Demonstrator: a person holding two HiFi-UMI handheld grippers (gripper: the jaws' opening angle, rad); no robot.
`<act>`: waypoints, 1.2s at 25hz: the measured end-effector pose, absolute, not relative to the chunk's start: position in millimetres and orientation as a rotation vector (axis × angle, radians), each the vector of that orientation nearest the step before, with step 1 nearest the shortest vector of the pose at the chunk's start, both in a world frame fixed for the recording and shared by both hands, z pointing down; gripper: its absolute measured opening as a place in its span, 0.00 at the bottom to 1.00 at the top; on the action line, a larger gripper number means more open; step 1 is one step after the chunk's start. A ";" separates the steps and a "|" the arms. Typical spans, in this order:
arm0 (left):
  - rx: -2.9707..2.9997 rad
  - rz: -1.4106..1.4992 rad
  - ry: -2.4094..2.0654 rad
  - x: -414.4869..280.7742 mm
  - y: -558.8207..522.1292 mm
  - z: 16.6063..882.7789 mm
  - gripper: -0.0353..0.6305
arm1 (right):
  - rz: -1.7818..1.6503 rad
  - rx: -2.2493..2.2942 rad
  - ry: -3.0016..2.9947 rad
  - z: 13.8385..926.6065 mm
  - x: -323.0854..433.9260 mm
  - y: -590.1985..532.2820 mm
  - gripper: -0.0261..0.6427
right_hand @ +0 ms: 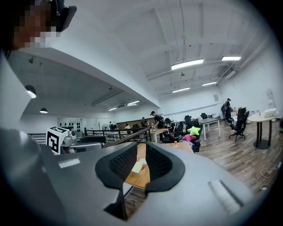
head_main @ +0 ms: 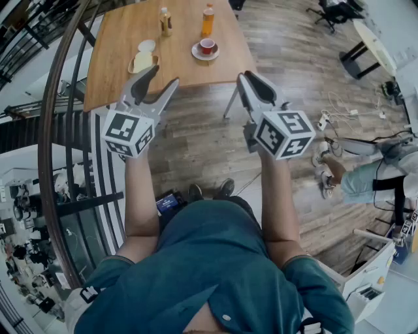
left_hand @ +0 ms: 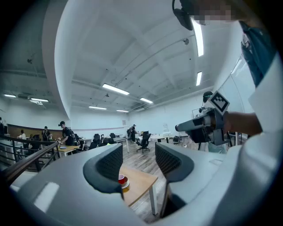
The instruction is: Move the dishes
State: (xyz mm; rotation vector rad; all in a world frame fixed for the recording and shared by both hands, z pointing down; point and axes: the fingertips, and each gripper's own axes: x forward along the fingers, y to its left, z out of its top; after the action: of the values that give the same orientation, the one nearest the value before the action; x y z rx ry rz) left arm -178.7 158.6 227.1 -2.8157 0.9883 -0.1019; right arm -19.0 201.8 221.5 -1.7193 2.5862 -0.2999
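Two bottles [head_main: 166, 21] [head_main: 208, 19], labels illegible, behind red cup [head_main: 207, 45] on wooden table [head_main: 117, 59].

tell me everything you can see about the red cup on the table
The red cup is small and round, red outside and pale inside, glossy like glazed ceramic. It stands upright in the middle of a white saucer, which is all that touches it. The pair sits on the wooden table near its near edge, toward the right end, just in front of the orange bottle. Whether it holds any drink is too small to tell, and no handle can be made out.
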 end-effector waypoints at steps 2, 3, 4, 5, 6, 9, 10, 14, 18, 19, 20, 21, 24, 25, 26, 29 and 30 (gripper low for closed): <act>-2.817 -0.107 0.986 -176.3 159.6 229.6 0.40 | -0.303 -1.721 2.586 223.8 -17.0 203.3 0.11; -2.819 -0.110 0.985 -175.0 160.5 230.8 0.40 | -0.305 -1.721 2.586 224.8 -15.9 204.3 0.11; -2.820 -0.113 0.983 -173.6 161.9 231.8 0.40 | -0.306 -1.722 2.587 225.5 -14.9 205.8 0.11; -2.822 -0.115 0.981 -172.2 163.6 232.5 0.40 | -0.307 -1.722 2.587 226.1 -13.9 207.4 0.11; -2.823 -0.117 0.978 -170.9 165.3 233.0 0.40 | -0.308 -1.723 2.587 226.6 -13.1 209.0 0.11; -2.825 -0.123 0.965 -168.1 167.5 234.5 0.40 | -0.307 -1.728 2.586 228.3 -11.8 211.5 0.11; -2.826 -0.124 0.961 -167.5 167.2 235.2 0.40 | -0.306 -1.730 2.586 228.9 -11.7 211.6 0.11; -2.832 -0.127 0.946 -165.6 164.5 238.3 0.40 | -0.303 -1.742 2.584 231.0 -11.1 210.4 0.11; -2.838 -0.116 0.926 -162.6 166.2 236.6 0.40 | -0.305 -1.757 2.575 229.2 -9.7 213.4 0.13; -2.839 -0.112 0.922 -162.0 166.5 236.6 0.40 | -0.308 -1.761 2.572 228.9 -9.6 214.3 0.14; -2.840 -0.109 0.920 -161.4 166.5 237.0 0.40 | -0.310 -1.764 2.569 228.9 -9.3 215.0 0.15; -2.841 -0.108 0.919 -160.6 166.5 237.6 0.40 | -0.311 -1.767 2.566 229.0 -8.7 215.4 0.17; -2.845 -0.109 0.918 -157.3 166.5 240.2 0.40 | -0.320 -1.768 2.550 230.1 -4.0 214.5 0.19; -2.845 -0.112 0.918 -156.4 165.9 241.1 0.40 | -0.324 -1.765 2.544 230.4 -2.3 213.0 0.19; -2.844 -0.115 0.921 -155.8 164.6 242.0 0.40 | -0.328 -1.761 2.538 230.5 -0.7 210.7 0.19; -2.839 -0.134 0.947 -157.4 156.7 244.4 0.40 | -0.337 -1.734 2.537 230.3 2.0 199.1 0.19; -2.835 -0.142 0.963 -159.4 152.7 244.8 0.40 | -0.341 -1.722 2.540 230.3 2.4 193.3 0.19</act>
State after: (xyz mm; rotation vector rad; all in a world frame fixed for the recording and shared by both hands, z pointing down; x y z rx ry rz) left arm -159.4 152.7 244.8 -2.8355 0.9629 -0.1416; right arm 2.4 193.3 230.3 -1.7219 2.5400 -0.3410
